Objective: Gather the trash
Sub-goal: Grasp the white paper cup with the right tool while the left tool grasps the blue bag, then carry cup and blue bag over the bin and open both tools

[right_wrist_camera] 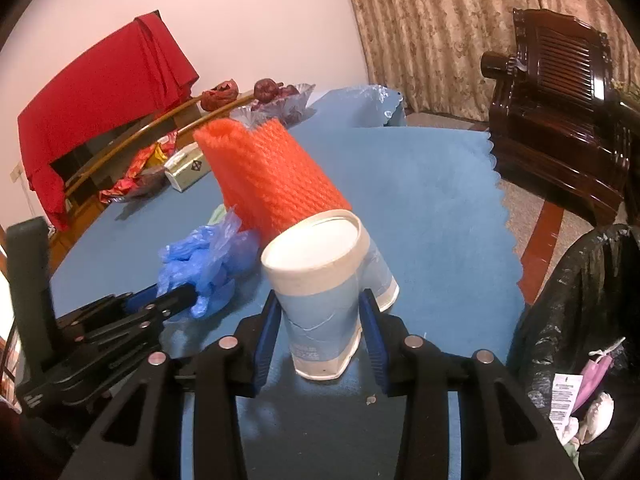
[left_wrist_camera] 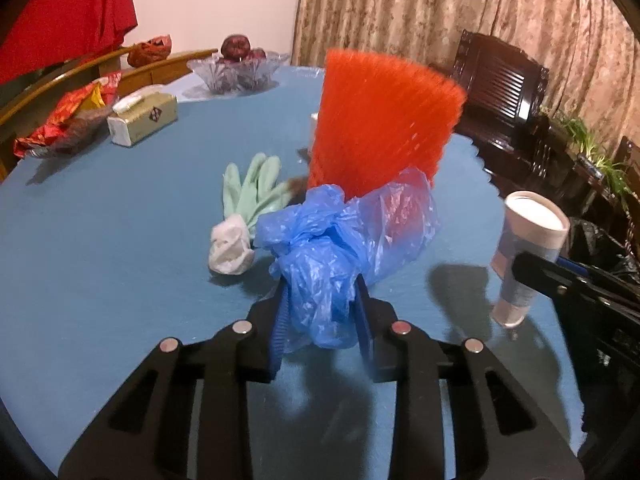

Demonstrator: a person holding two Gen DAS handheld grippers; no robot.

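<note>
My left gripper (left_wrist_camera: 322, 292) is shut on a crumpled blue plastic bag (left_wrist_camera: 328, 248), held above the blue table cloth (left_wrist_camera: 120, 280). An orange foam net sleeve (left_wrist_camera: 380, 120) sticks up out of the bag; its lower end shows through the plastic. My right gripper (right_wrist_camera: 320, 312) is shut on a blue and white paper cup (right_wrist_camera: 320, 280), with the pads on its sides. From the right wrist, the bag (right_wrist_camera: 204, 260), the net (right_wrist_camera: 272, 172) and the left gripper (right_wrist_camera: 188, 296) are to the left. A green glove (left_wrist_camera: 256, 188) and a crumpled white tissue (left_wrist_camera: 230, 246) lie on the cloth.
A tissue box (left_wrist_camera: 142, 118), snack wrappers (left_wrist_camera: 68, 120) and a glass fruit bowl (left_wrist_camera: 240, 68) sit at the table's far left. A black trash bag (right_wrist_camera: 580, 320) with litter in it hangs beyond the table's right edge. A dark wooden chair (right_wrist_camera: 560, 120) stands behind it.
</note>
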